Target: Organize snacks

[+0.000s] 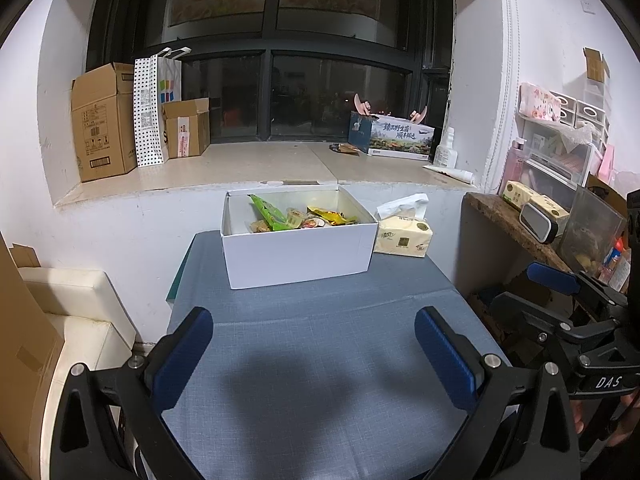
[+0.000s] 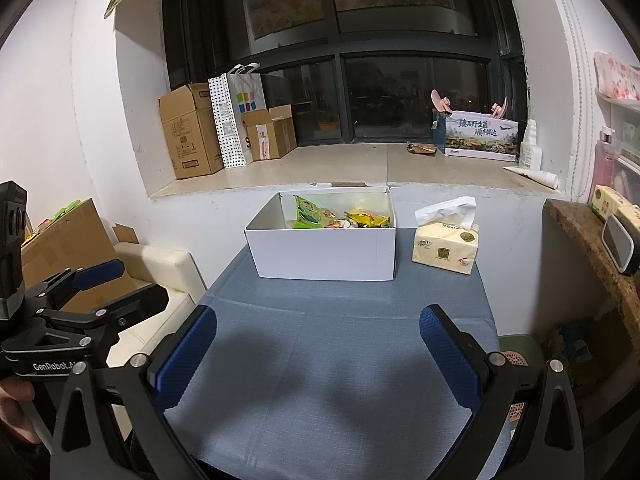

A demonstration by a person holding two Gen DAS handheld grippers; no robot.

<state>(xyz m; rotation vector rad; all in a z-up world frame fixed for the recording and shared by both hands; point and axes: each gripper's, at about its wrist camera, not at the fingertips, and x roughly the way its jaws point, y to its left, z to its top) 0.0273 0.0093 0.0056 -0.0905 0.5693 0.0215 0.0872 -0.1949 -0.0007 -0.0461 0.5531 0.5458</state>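
Both tools (image 1: 314, 354) (image 2: 318, 354) gape empty before the white box (image 1: 298, 254) of snacks (image 1: 298, 218).

A lived-in home room: cardboard boxes (image 1: 105, 120) on the windowsill (image 1: 240, 168), tissue pack (image 1: 403, 236), plastic drawers (image 1: 560, 152).

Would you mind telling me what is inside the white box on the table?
The white box holds snack packets: a green packet, a yellow packet and small cups. Its front wall hides the box floor and anything lower.
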